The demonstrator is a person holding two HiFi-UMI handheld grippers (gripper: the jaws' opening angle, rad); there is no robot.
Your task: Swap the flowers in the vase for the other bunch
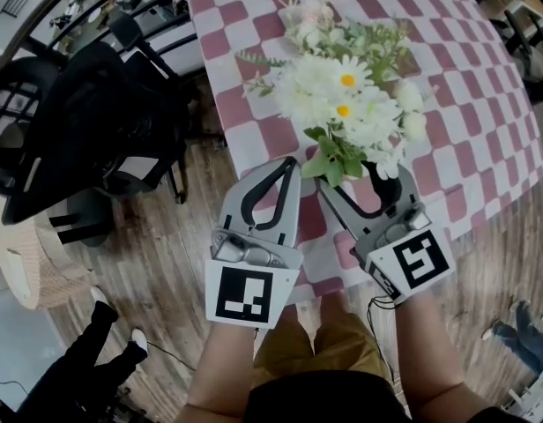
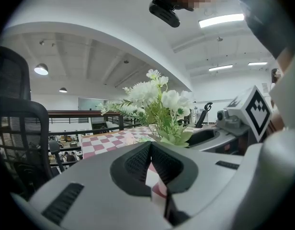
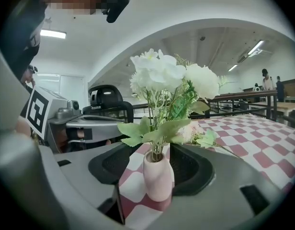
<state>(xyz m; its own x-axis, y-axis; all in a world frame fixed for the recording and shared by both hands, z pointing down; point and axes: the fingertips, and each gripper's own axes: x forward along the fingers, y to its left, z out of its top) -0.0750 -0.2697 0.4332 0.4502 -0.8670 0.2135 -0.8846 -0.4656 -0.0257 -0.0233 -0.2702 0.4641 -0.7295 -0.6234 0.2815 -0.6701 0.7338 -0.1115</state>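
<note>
My right hand-held gripper (image 1: 360, 176) stood wide open around the pink vase (image 3: 157, 176) (white flowers (image 1: 342, 95) in it), not clamping. My left hand-held gripper (image 1: 292, 164), beside the vase, was closed, empty. Pink bunch (image 1: 311, 11) lay beyond the vase.

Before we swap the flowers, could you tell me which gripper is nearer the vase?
Right. The right gripper has its open jaws flanking the vase; the left gripper sits shut, off to its left.
</note>
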